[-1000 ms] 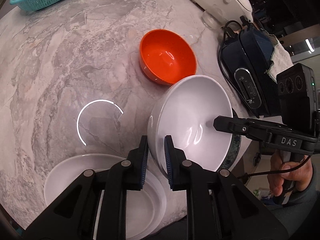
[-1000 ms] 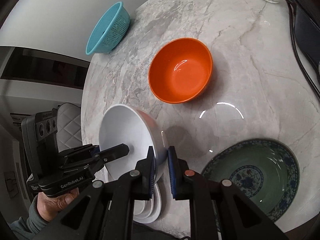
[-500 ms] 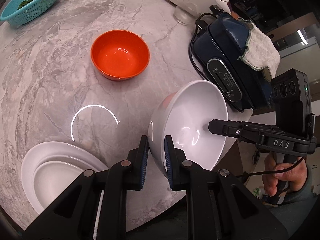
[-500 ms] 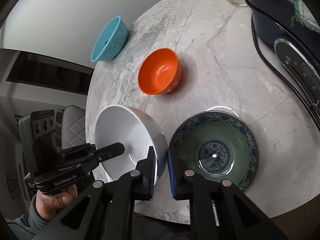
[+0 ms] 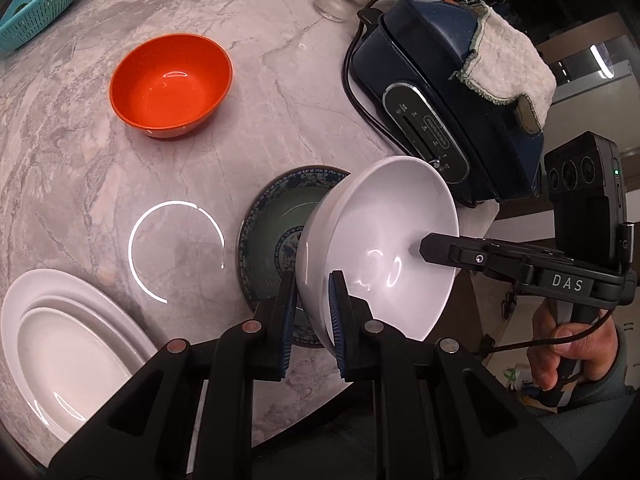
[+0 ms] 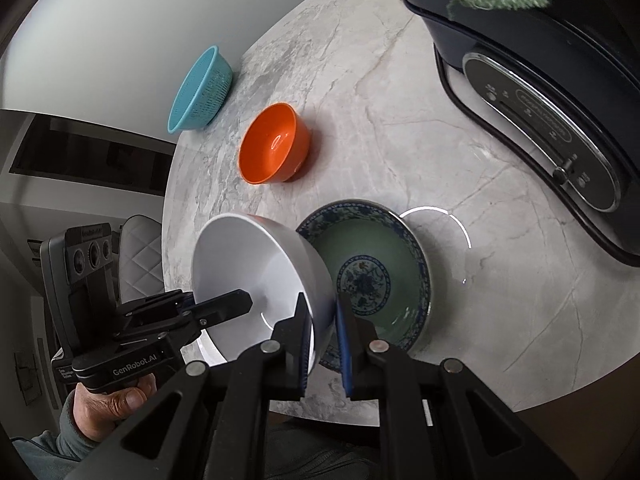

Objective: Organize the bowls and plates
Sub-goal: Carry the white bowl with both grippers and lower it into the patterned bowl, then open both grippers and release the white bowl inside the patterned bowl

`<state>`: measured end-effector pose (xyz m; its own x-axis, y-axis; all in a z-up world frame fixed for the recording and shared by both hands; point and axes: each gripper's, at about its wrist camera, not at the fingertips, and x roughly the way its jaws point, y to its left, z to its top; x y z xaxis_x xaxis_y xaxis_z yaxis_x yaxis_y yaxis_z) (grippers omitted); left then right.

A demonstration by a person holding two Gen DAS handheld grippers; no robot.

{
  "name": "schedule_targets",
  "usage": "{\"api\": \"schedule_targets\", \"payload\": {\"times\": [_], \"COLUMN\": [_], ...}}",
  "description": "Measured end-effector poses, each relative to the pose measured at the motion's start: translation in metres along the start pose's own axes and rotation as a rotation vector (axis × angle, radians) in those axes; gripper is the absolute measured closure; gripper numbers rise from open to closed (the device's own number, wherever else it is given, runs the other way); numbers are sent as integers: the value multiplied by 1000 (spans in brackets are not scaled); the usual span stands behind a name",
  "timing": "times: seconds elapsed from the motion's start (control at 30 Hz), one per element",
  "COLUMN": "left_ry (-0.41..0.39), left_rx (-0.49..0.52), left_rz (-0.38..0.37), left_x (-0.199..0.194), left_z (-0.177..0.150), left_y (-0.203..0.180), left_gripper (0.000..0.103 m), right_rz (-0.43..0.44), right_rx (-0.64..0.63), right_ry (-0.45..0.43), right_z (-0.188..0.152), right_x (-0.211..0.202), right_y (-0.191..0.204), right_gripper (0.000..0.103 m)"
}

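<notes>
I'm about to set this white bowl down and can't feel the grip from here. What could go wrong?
1. Both grippers, left and right, pinch only the rim of the white bowl; held tilted, it may slip or twist.
2. It hangs over the near edge of the green patterned bowl; lowering unevenly could knock rims.
3. The table edge is close below; a dropped bowl might fall off.

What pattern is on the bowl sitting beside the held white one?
Green bowl with a blue floral rim band and blue floral centre medallion; clearest in the right wrist view.
</notes>
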<state>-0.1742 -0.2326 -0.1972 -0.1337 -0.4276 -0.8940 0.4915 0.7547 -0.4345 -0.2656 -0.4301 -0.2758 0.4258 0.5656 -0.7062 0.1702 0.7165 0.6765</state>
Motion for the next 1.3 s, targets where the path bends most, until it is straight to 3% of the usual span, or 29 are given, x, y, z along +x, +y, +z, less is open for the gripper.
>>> {"api": "schedule_targets", "payload": {"times": [0.37, 0.73, 1.0, 1.1, 1.27, 1.3], "left_ry": [59, 91, 97, 93, 70, 65], "left_rx": [-15, -49, -71, -70, -44, -38], "left_rz": [54, 106, 85, 62, -4, 4], "left_x": [50, 74, 76, 74, 64, 61], "left_z": [-4, 0, 4, 5, 5, 6], "left_y": [3, 19, 23, 21, 9, 6], "left_gripper": [88, 88, 85, 77, 26, 20], "right_rz": [-37, -88, -122, -145, -173, -181], "right_rx": [17, -33, -57, -68, -90, -95], "right_ry": [63, 132, 126, 125, 130, 130], "right_z": [1, 7, 12, 12, 12, 12], "right_x": [21, 53, 58, 60, 63, 63], "right_y": [-34, -34, -30, -28, -22, -21], "right_gripper": [88, 89, 91, 93, 93, 92]}}
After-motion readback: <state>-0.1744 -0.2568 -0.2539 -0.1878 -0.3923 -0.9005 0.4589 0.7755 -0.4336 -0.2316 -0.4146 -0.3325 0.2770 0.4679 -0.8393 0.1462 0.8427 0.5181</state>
